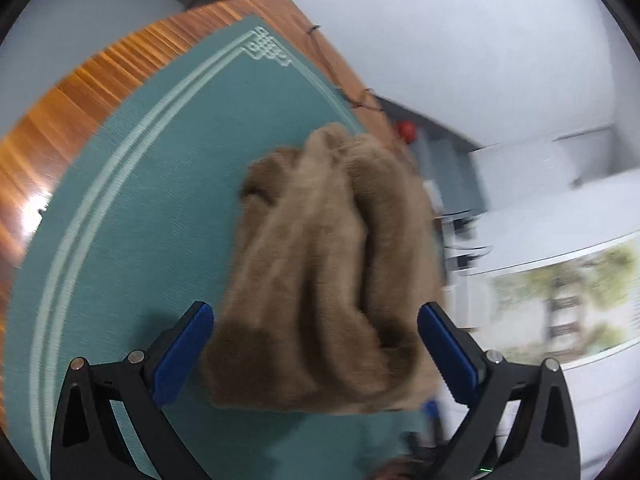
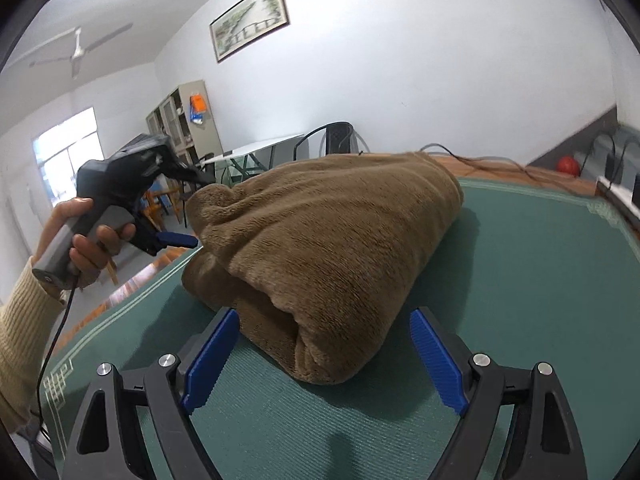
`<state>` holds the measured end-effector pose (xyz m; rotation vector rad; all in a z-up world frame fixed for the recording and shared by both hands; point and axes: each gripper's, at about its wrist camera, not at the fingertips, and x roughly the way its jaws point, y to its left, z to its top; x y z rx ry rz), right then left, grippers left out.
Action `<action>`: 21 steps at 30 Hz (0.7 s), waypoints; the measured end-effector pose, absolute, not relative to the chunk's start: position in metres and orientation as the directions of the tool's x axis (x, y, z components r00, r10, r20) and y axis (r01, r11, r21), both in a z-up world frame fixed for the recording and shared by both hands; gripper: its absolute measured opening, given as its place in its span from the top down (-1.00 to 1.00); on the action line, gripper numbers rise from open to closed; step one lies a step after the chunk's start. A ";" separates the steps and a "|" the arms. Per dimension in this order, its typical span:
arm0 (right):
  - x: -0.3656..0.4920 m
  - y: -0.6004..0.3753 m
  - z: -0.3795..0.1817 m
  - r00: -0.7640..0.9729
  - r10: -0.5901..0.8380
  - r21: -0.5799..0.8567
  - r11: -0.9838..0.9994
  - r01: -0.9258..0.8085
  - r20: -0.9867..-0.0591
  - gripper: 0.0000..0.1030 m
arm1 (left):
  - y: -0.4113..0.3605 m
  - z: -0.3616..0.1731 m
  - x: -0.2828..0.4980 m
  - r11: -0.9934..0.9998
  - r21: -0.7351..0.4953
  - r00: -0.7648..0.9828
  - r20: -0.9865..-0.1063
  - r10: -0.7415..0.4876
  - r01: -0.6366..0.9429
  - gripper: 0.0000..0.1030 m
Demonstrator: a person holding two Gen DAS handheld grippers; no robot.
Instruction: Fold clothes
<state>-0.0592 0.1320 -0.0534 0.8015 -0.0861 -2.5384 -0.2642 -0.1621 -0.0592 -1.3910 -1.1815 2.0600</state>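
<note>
A: Right wrist view. Where is the garment (image 2: pixel 332 256) lying relative to the right claw (image 2: pixel 324 360)?

B: It is lying on the green mat (image 2: pixel 520 280) covering the table (image 2: pixel 496 170), filling the centre of the frame. Its near folded corner is sitting just ahead of the right claw and between the lines of its spread blue pads (image 2: pixel 210 364), which are touching nothing. The long axis is running from that lower-centre corner up toward the upper right of the frame.

A: And the left claw (image 2: pixel 180 240)?

B: It is showing at the left of the frame, gripped by a hand (image 2: pixel 86 240) in a cream sleeve (image 2: pixel 20 320). One blue pad is pointing at the bundle's left end, just beside the pile; contact cannot be told there.

A: Left wrist view?

B: The frame is blurring. The garment (image 1: pixel 332 272) is filling the centre and lower centre, between the pads (image 1: pixel 182 356) of the left claw (image 1: pixel 316 356), which are standing wide apart. Neither pad appears to be pressing the fabric, so this claw too is reading as spread and empty.

A: Which claw is nearer?

B: Judging from both views, each is flanking an end: the right at the near corner, the left at the far-left end. The bundle is looking largely folded already.
</note>
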 end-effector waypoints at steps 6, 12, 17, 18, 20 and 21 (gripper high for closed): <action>-0.056 0.136 -0.057 -0.718 -0.460 0.201 -0.885 0.420 -0.522 -0.73 | -0.134 -0.062 -0.286 -0.539 -0.835 -0.354 -0.539 0.764 0.108 -0.99; -0.050 0.131 -0.052 -0.740 -0.450 0.169 -0.889 0.426 -0.500 -0.73 | -0.101 -0.072 -0.312 -0.549 -0.829 -0.273 -0.555 0.786 0.107 -0.99; -0.052 0.133 -0.053 -0.740 -0.453 0.177 -0.888 0.424 -0.497 -0.73 | -0.083 -0.072 -0.336 -0.622 -0.775 -0.251 -0.628 0.736 0.114 -0.98; -0.053 0.133 -0.053 -0.740 -0.454 0.181 -0.887 0.424 -0.496 -0.73 | -0.082 -0.071 -0.337 -0.638 -0.761 -0.262 -0.643 0.720 0.116 -0.75; -0.052 0.135 -0.054 -0.741 -0.453 0.187 -0.889 0.418 -0.495 -0.73 | -0.084 -0.066 -0.335 -0.652 -0.752 -0.280 -0.649 0.707 0.098 0.12; -0.052 0.136 -0.054 -0.742 -0.453 0.190 -0.889 0.416 -0.494 -0.73 | -0.085 -0.062 -0.333 -0.655 -0.751 -0.289 -0.648 0.705 0.085 0.23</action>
